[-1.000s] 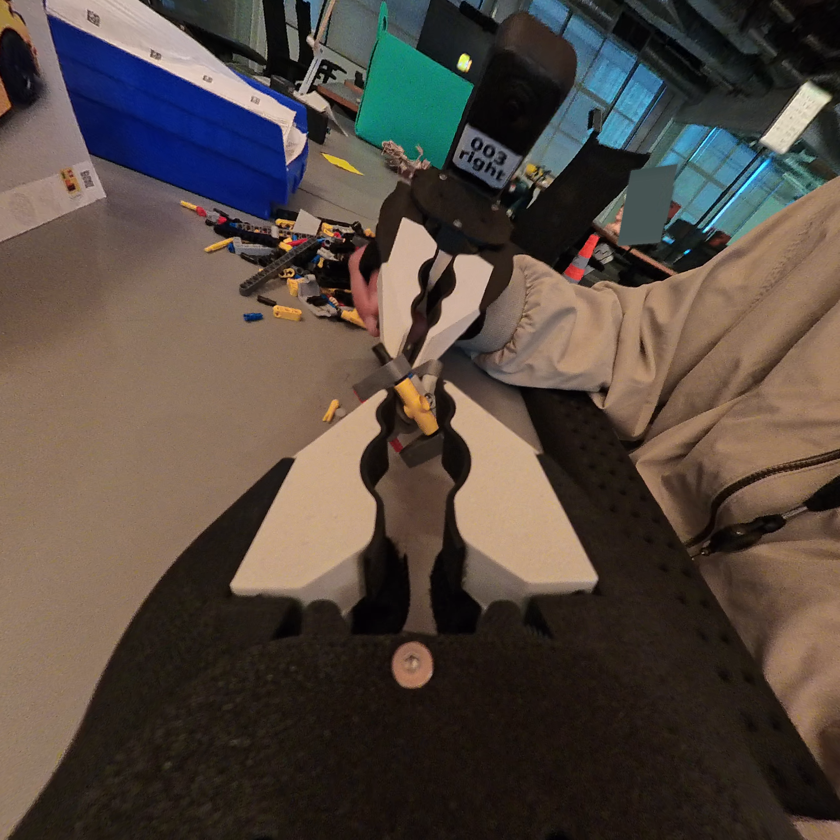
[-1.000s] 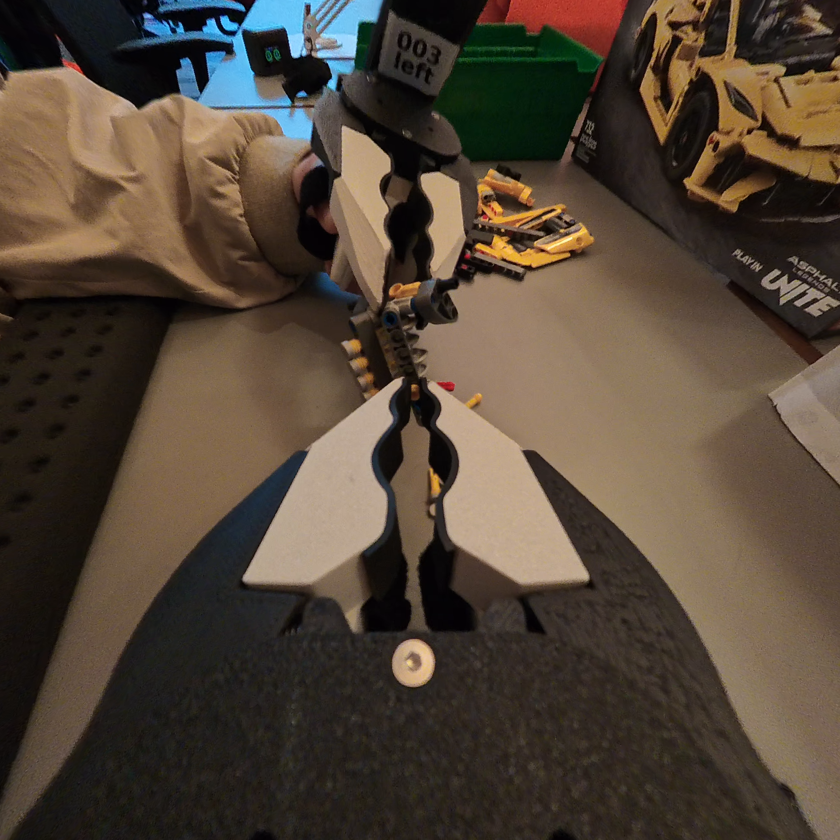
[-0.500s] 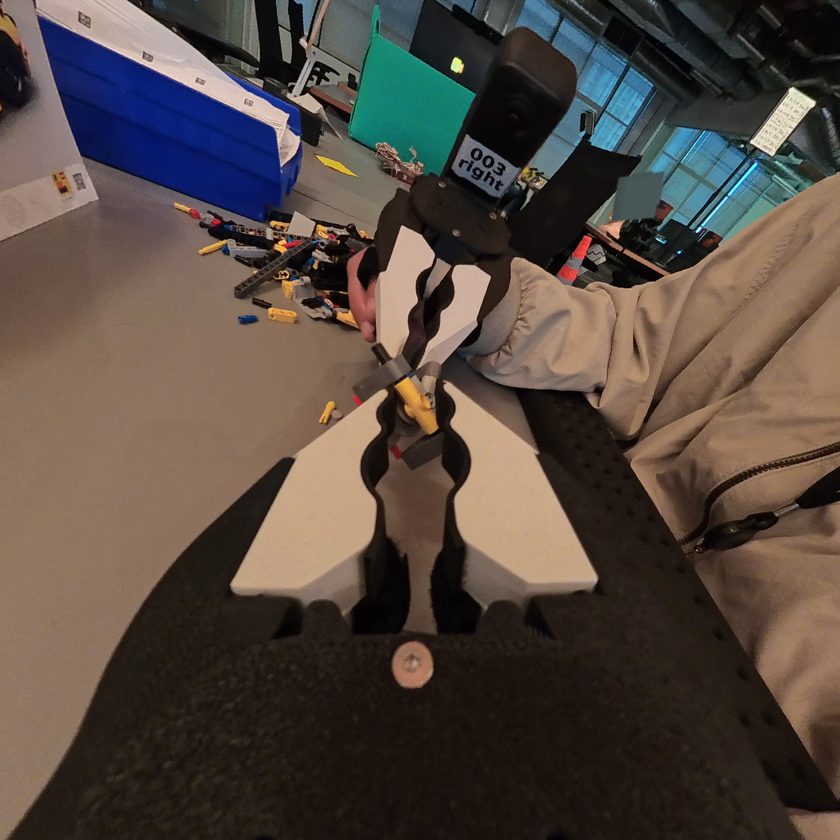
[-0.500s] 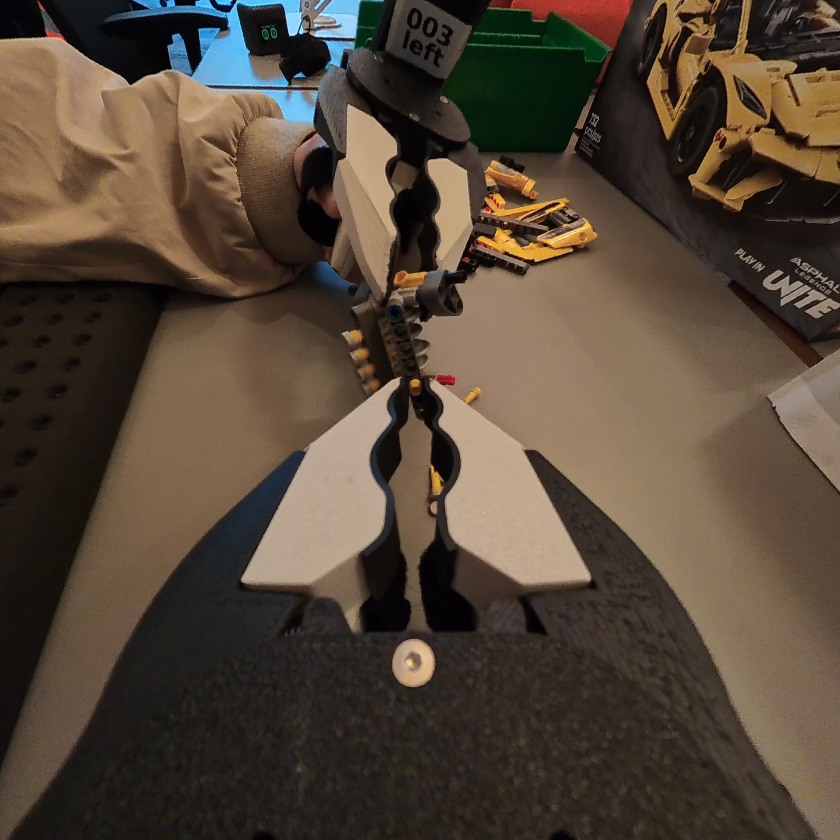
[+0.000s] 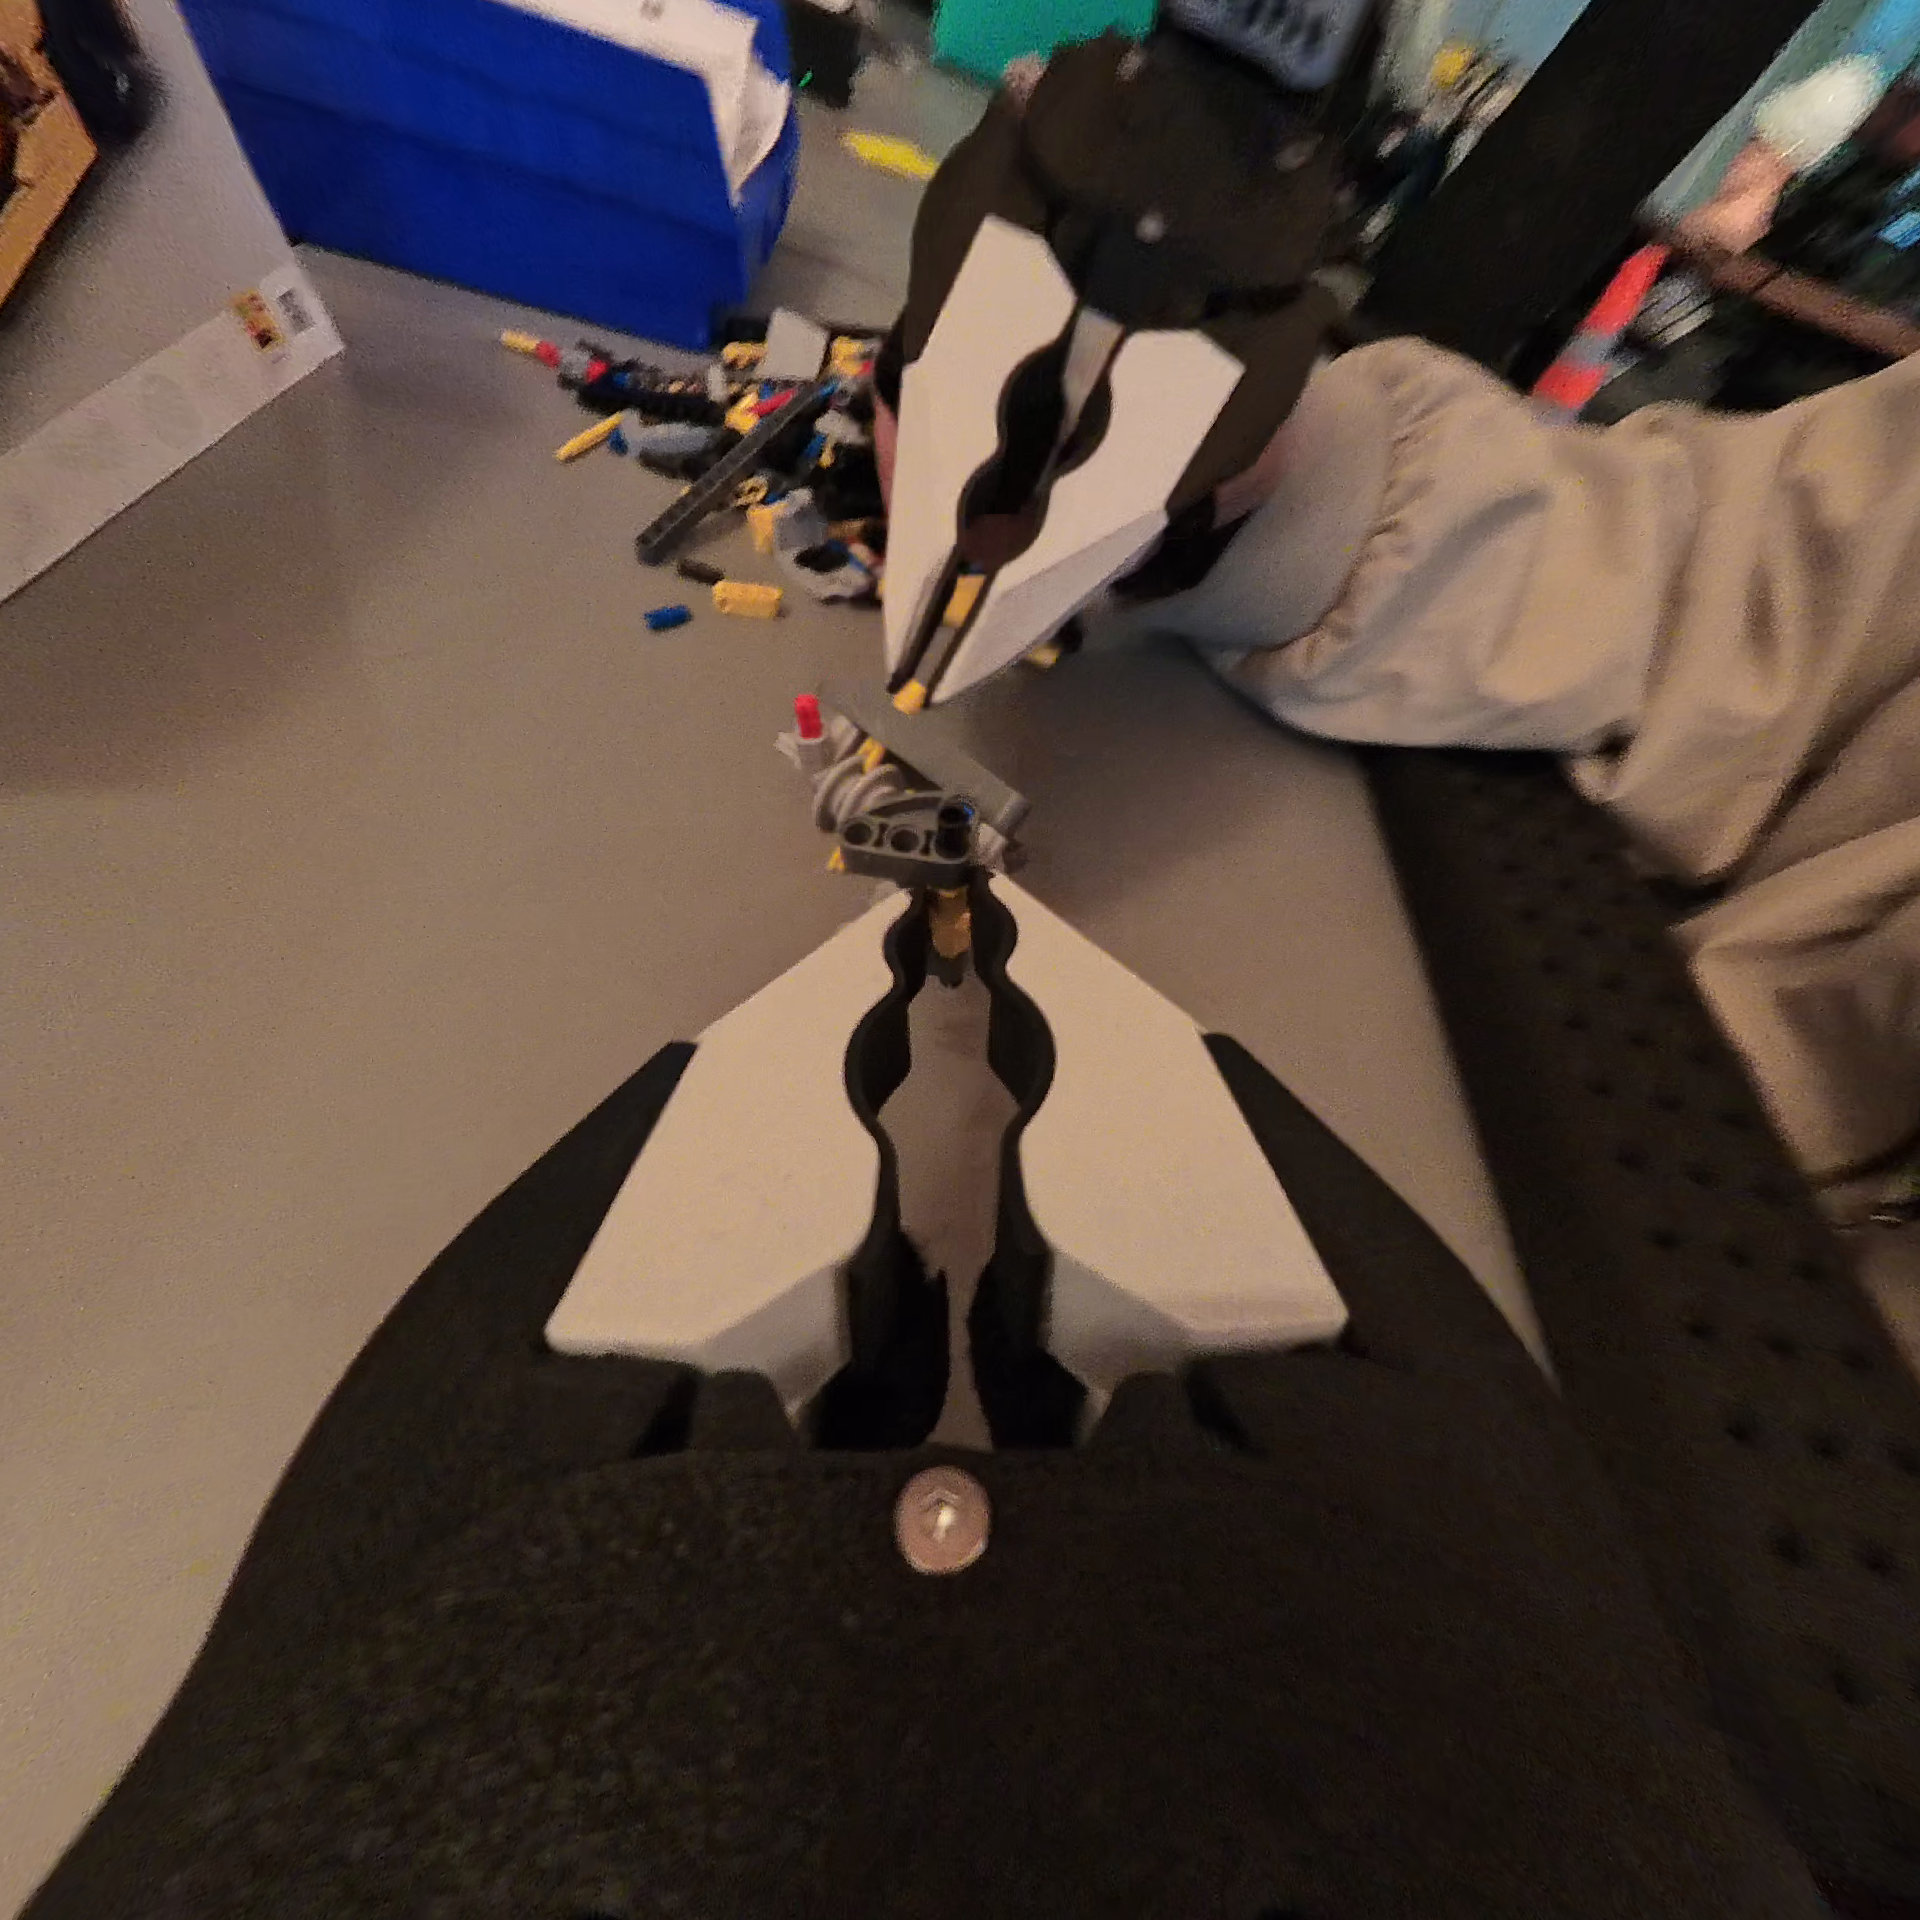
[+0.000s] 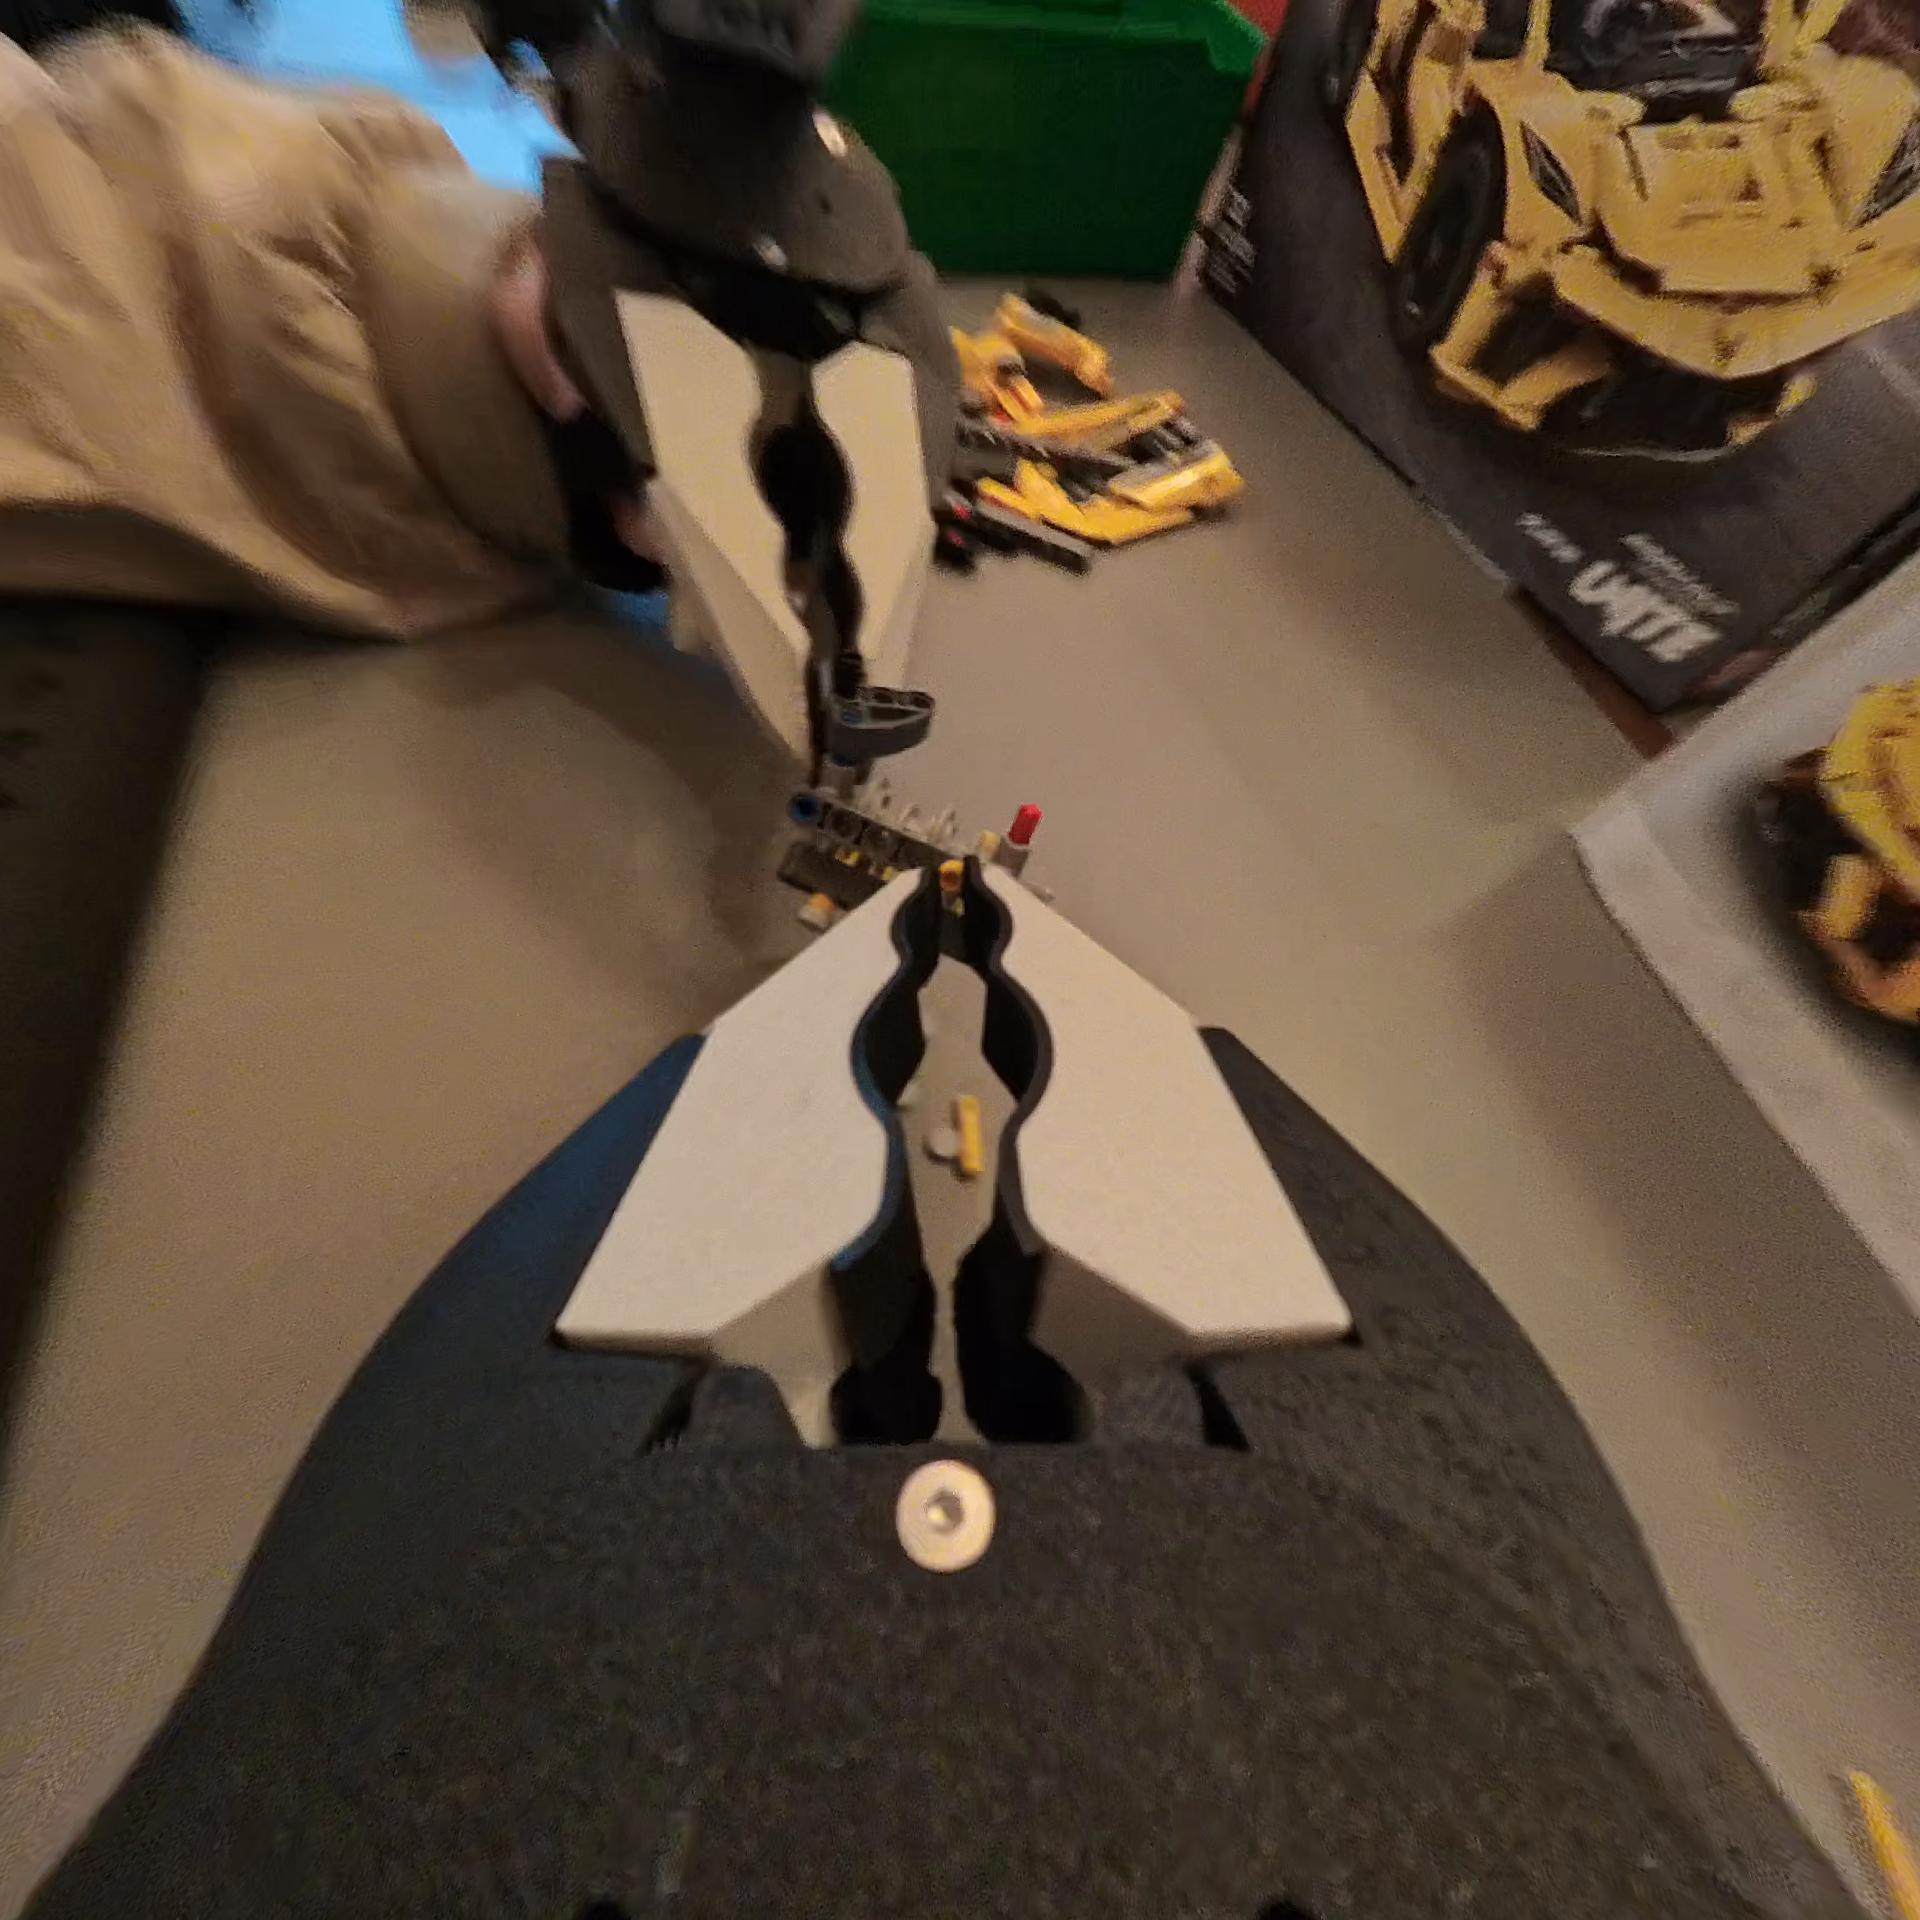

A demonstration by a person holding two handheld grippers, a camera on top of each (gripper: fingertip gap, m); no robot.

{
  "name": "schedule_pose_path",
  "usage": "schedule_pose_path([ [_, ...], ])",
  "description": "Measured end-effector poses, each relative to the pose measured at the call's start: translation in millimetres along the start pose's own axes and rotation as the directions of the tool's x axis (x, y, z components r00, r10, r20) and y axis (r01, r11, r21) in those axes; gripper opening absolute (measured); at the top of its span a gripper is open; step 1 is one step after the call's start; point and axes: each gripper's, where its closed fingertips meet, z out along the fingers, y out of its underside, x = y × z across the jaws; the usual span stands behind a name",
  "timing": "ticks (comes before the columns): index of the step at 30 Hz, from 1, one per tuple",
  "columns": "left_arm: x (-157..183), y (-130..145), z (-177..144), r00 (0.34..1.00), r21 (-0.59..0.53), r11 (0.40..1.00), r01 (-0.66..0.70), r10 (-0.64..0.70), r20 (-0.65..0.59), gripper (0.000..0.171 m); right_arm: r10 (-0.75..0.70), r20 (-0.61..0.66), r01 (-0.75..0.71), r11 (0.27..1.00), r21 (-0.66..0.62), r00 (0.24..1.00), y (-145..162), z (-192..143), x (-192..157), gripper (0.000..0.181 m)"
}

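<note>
Grey surface (image 5: 312, 883) under you: your left gripper (image 5: 943, 896) clamps the brick assembly (image 5: 904, 805), while your right gripper (image 6: 951, 883) pinches a yellow pin (image 6: 950, 875) against its far end.

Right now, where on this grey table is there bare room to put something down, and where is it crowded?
Bare: the grey table left of the left claw, between the white sheet and the brick pile. Also the stretch right of the right claw, before the car box. Crowded: the middle, where both claws meet at the small brick assembly, and by the yellow parts.
</note>
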Motion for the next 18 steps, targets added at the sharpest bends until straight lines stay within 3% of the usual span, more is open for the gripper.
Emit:
schedule_pose_path([
  [3,-11,-1,5,0.993,-0.002,1.0,-0.021,0.021,0.115,0.009,-0.117,-0.132,0.107,0.991,-0.085,0.984,6,3,12,0.003],
  [5,-15,-11,-2,0.993,0.079,0.995,0.065,-0.072,0.093,0.033,-0.161,-0.186,0.151,0.986,-0.067,0.969,-1,0,15,0.003],
  [9,-37,-36,-20,0.952,0.286,0.918,0.274,-0.301,0.053,0.05,-0.302,-0.291,0.279,0.953,-0.118,0.908,-9,1,20,0.003],
  [13,-36,-23,-1,0.954,0.186,0.954,0.235,-0.263,0.143,0.064,-0.38,-0.373,0.347,0.925,-0.154,0.847,-18,3,21,0.003],
  [16,-31,-23,9,0.961,0.164,0.964,0.208,-0.233,0.147,0.06,-0.411,-0.374,0.391,0.911,-0.132,0.831,-24,6,12,0.003],
  [17,-29,-26,8,0.963,0.188,0.958,0.218,-0.242,0.12,0.04,-0.41,-0.367,0.389,0.912,-0.133,0.835,-23,8,10,0.003],
  [18,-29,-29,7,0.962,0.208,0.952,0.226,-0.251,0.105,0.034,-0.407,-0.366,0.386,0.913,-0.13,0.837,-23,9,10,0.003],
])
